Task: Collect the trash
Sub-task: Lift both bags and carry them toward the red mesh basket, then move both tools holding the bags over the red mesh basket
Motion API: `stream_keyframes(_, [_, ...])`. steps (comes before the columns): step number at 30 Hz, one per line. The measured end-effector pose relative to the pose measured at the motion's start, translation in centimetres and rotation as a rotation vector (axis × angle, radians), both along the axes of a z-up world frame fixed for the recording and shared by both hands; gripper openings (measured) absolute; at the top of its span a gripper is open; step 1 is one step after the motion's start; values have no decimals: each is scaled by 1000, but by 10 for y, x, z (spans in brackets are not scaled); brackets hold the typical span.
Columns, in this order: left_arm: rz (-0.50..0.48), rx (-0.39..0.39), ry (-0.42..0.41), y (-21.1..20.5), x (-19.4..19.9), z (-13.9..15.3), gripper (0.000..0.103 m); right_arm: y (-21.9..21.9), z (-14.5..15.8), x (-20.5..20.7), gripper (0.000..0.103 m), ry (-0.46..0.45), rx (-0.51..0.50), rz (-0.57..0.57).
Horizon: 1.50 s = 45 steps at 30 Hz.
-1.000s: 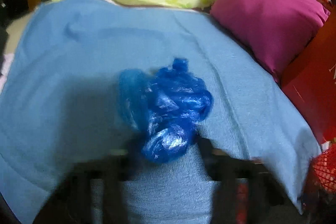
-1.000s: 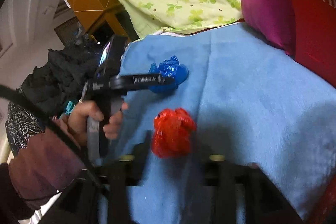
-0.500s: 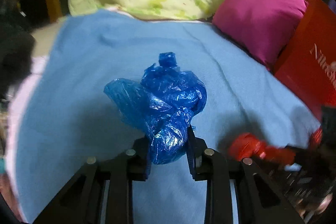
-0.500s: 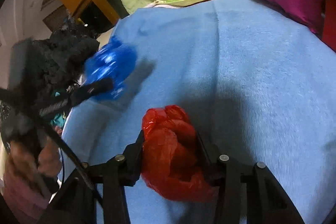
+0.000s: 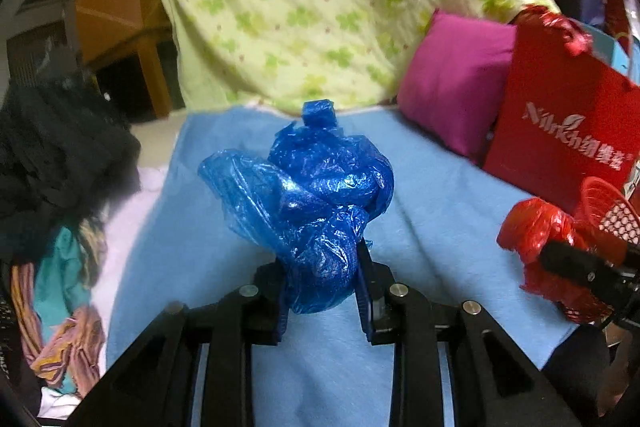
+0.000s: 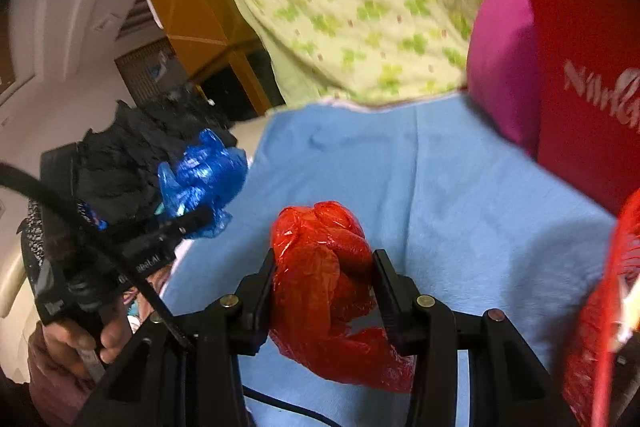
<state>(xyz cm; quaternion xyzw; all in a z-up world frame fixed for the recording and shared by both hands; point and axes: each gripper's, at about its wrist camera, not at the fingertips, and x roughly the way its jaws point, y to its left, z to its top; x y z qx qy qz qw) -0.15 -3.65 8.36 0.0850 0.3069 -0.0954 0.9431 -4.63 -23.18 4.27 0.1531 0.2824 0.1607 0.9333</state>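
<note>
My left gripper (image 5: 322, 267) is shut on a crumpled blue plastic bag (image 5: 316, 203) and holds it lifted above the blue blanket (image 5: 432, 227). The blue bag also shows at the left of the right wrist view (image 6: 204, 183). My right gripper (image 6: 324, 267) is shut on a crumpled red plastic bag (image 6: 324, 287), also lifted off the blanket (image 6: 460, 195). The red bag shows in the left wrist view (image 5: 532, 235), at the right beside a red mesh basket (image 5: 608, 215).
A magenta pillow (image 5: 452, 83) and a red paper bag (image 5: 560, 123) stand at the right. A green floral quilt (image 5: 320, 7) lies behind. Dark clothes (image 5: 52, 155) are piled at the left. The red mesh basket (image 6: 600, 307) is at the right edge.
Both grippers have lifted their bags off the blanket and drawn back. The views now sit higher and show more of the room and the red basket.
</note>
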Motion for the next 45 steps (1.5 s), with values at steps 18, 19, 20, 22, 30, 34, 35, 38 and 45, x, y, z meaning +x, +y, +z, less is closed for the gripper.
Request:
stream_keyframes(18, [-78, 42, -145, -49, -106, 47, 30, -33, 60, -127, 48, -189, -32, -112])
stream_keyframes(19, [-81, 46, -151, -51, -110, 48, 30, -34, 61, -127, 48, -192, -32, -114])
stream_keyframes(20, [-85, 48, -153, -53, -111, 48, 30, -36, 62, -131, 48, -197, -28, -118])
stream_keyframes(22, [-89, 54, -159, -55, -115, 49, 30, -39, 63, -134, 48, -204, -24, -128])
stream_keyframes(30, [-109, 64, -167, -64, -122, 47, 30, -52, 64, -139, 48, -212, -17, -156])
stream_keyframes(34, [-120, 72, -164, -70, -123, 45, 30, -57, 63, -141, 48, -211, -17, -166])
stream_keyframes(35, [-121, 71, -162, -71, -124, 45, 30, -58, 63, -142, 48, -212, -17, -168])
stream_keyframes(38, [-126, 76, -163, -74, -125, 44, 30, -61, 63, -144, 48, -212, -14, -172])
stream_keyframes(45, [-143, 79, -152, -80, -125, 42, 30, -66, 61, -148, 48, -206, -13, -189])
